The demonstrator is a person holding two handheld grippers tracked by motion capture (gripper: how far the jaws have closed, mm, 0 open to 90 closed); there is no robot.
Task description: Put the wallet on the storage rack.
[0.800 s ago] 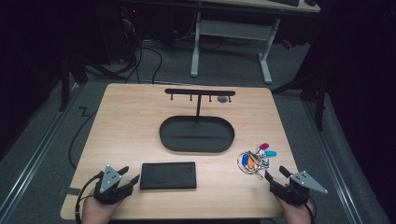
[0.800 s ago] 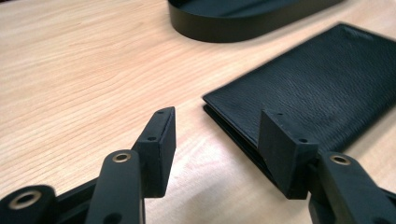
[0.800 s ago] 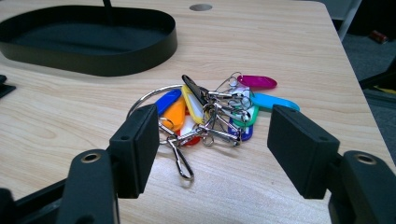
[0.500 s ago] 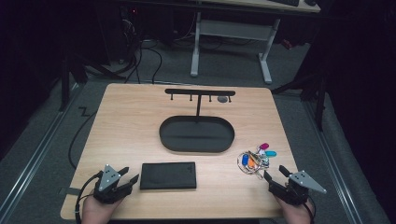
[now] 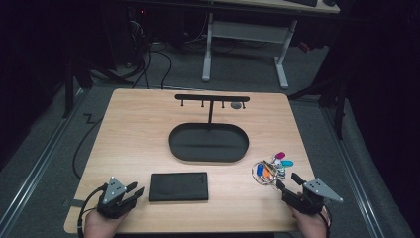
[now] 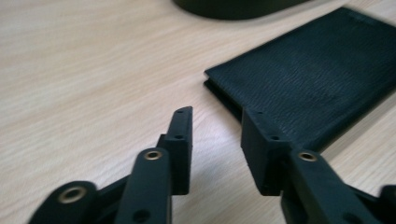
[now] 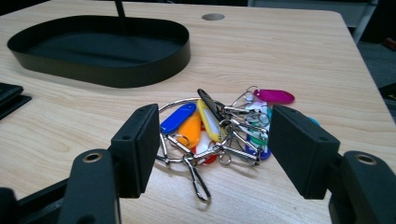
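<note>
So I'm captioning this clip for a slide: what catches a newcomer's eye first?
The bunch of keys with bright tags on the table's right side, just ahead of the open right gripper. Next the black oval tray at the centre under its hook stand, and the black wallet by the left gripper.

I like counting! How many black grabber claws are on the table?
2. The left gripper is at the near left corner, beside the black wallet. The right gripper is at the near right, beside the keys.
</note>
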